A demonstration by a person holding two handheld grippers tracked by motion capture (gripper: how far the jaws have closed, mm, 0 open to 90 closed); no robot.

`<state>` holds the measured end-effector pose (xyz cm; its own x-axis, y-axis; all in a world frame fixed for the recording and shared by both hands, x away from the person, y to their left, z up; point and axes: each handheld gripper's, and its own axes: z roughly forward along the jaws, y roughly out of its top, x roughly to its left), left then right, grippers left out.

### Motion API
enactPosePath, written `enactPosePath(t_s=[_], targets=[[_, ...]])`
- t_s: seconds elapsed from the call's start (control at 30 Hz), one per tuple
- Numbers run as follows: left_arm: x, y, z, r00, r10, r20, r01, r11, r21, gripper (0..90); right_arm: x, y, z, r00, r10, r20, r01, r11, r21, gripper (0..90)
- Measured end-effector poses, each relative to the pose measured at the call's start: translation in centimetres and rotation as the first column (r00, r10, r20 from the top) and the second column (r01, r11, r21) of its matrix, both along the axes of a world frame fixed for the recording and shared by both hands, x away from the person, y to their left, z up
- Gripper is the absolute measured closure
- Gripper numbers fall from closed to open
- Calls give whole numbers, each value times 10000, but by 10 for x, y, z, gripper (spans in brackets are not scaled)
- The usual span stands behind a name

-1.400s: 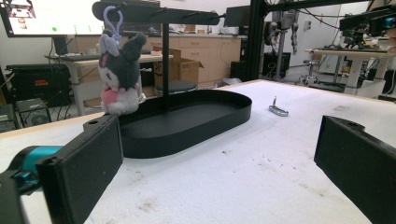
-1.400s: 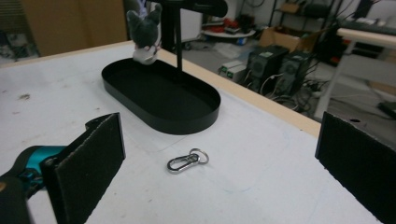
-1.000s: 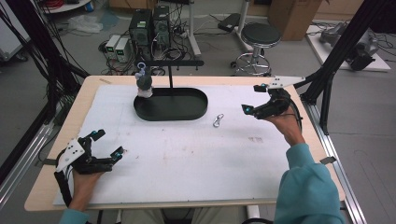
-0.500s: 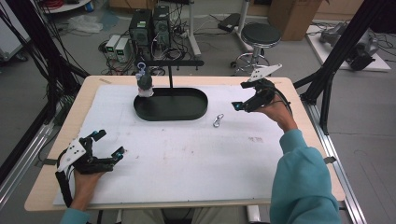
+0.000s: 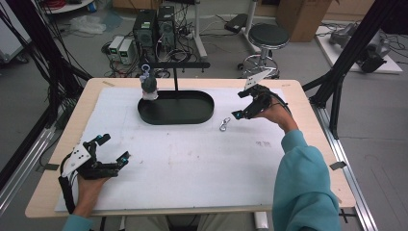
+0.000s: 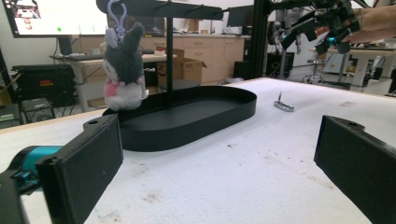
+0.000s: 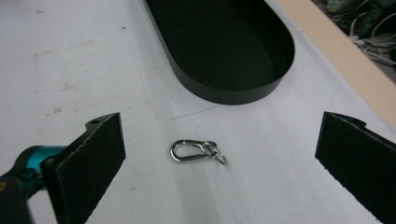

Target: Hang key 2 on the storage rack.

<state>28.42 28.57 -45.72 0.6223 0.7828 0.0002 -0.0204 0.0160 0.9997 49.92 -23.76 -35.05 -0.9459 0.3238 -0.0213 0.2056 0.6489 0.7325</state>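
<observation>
- The right gripper (image 5: 243,109) hangs above the white mat (image 5: 192,163), just right of the clip (image 5: 224,124). Its jaws stand wide apart with nothing between them.
- In the right gripper view the clip (image 7: 195,150) lies flat on the mat (image 7: 70,60), between the two jaws and below them, untouched. It is a small silver snap clip with a ring at one end.
- The clip lies just off the right end of the black oval tray (image 5: 175,114), apart from its wall. In the right gripper view the tray (image 7: 224,91) is beyond the clip.
- The left gripper (image 5: 113,154) rests low at the near left corner of the mat, well apart from the clip and the tray. Its jaws are also wide apart and hold nothing.
- The left gripper view looks across the mat at the tray (image 6: 201,121), with the clip (image 6: 283,105) to its right and the right gripper (image 6: 327,28) held in the air above.
- A plush toy (image 5: 148,86) hangs by a loop from the bar of a stand (image 5: 175,65) rising from the tray, over the tray's left end.
- In the left gripper view the toy (image 6: 122,70) is dark grey with a pink and white body.
</observation>
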Motion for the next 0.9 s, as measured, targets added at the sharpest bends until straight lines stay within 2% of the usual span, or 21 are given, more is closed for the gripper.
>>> enactPosePath(t_s=[0.2,0.43,0.7,0.9], targets=[[0,-1,0,10000,21,34,-21,10000,91,17,7,4,-14,9988,322,-366,-327,9994,-125,8],[0,-1,0,10000,66,26,-66,9999,90,17,14,9,-29,9974,403,-605,-442,9969,-656,8],[0,-1,0,10000,56,11,-56,10000,56,17,19,14,-41,9963,570,-646,-634,9928,-1015,42],[0,0,0,10000,40,15,-40,10000,64,17,23,16,-51,9930,498,-1069,-626,9908,-1201,48]])
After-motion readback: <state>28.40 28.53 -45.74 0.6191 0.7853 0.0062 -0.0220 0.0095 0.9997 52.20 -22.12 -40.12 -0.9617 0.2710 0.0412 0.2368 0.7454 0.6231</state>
